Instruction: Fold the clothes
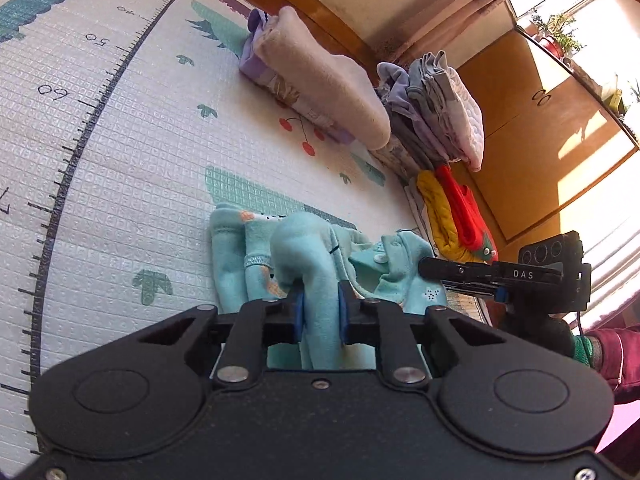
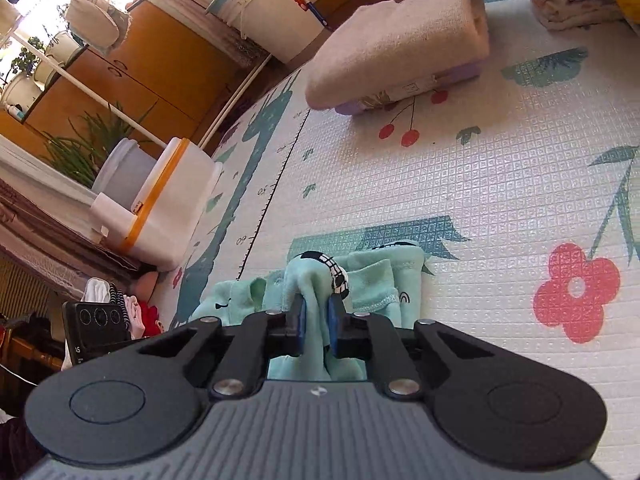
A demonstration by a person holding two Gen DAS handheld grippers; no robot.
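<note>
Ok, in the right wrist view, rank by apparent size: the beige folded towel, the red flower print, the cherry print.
1. Beige folded towel, largest though farthest.
2. Red flower print, helped by nearness.
3. Cherry print, clearly smallest.

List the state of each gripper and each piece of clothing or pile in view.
left gripper: shut on the teal garment
right gripper: shut on the same garment
teal garment: bunched on the mat
towel stack: folded
clothes pile: folded, stacked
</note>
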